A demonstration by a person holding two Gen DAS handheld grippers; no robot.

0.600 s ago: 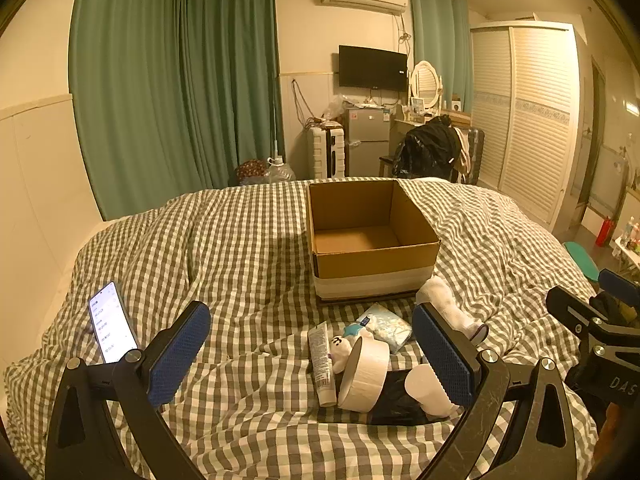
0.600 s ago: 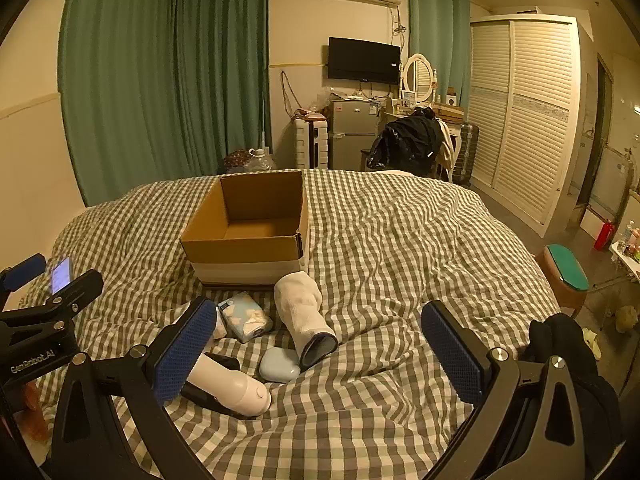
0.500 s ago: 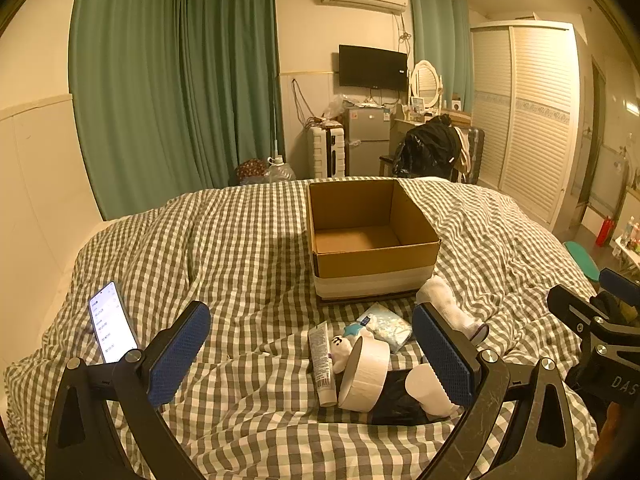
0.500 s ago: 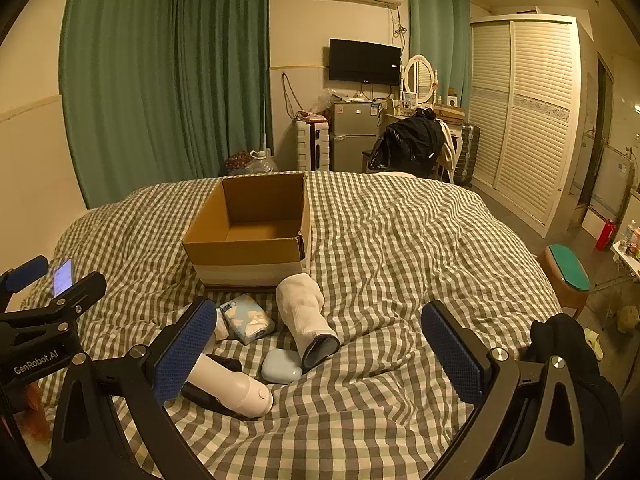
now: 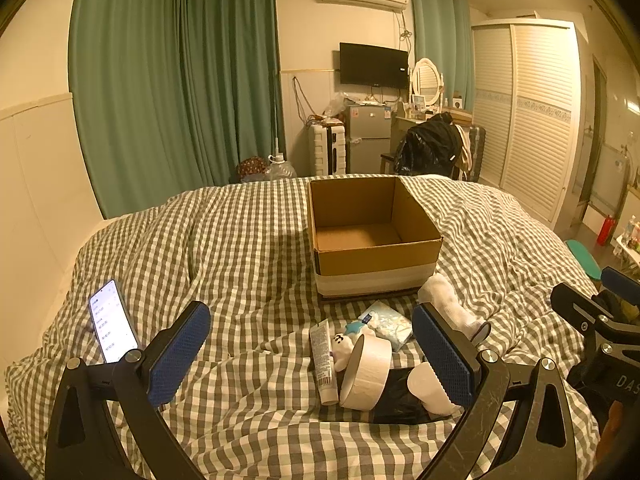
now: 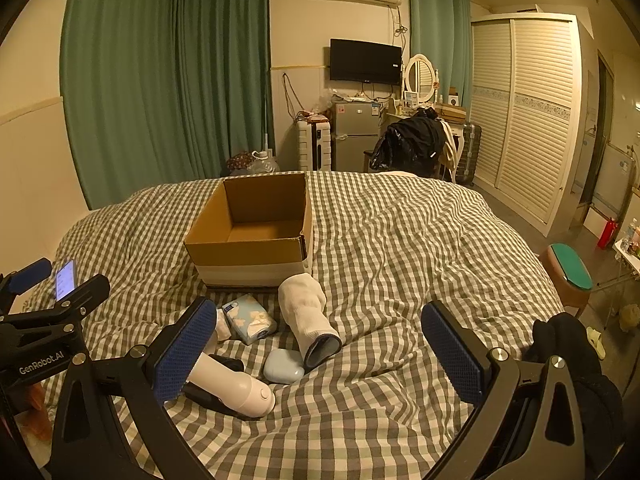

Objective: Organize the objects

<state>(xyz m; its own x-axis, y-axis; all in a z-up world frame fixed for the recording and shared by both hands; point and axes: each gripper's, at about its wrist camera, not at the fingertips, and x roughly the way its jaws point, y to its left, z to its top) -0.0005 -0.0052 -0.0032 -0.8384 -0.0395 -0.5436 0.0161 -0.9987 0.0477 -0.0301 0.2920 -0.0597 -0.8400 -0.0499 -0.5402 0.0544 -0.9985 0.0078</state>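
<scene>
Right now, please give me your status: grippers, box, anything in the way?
Left gripper and right gripper open, empty. Box open, nothing visible inside. Tape roll, tube, sock on bed before the box; path clear.

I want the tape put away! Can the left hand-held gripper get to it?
Probably yes. The left hand-held gripper is wide open, the tape roll sits just ahead of it, and nothing covers it.

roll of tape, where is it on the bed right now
In the left wrist view the roll of tape stands on edge on the checked bedding, right of centre, between the white tube and a black item, in front of the cardboard box.
</scene>
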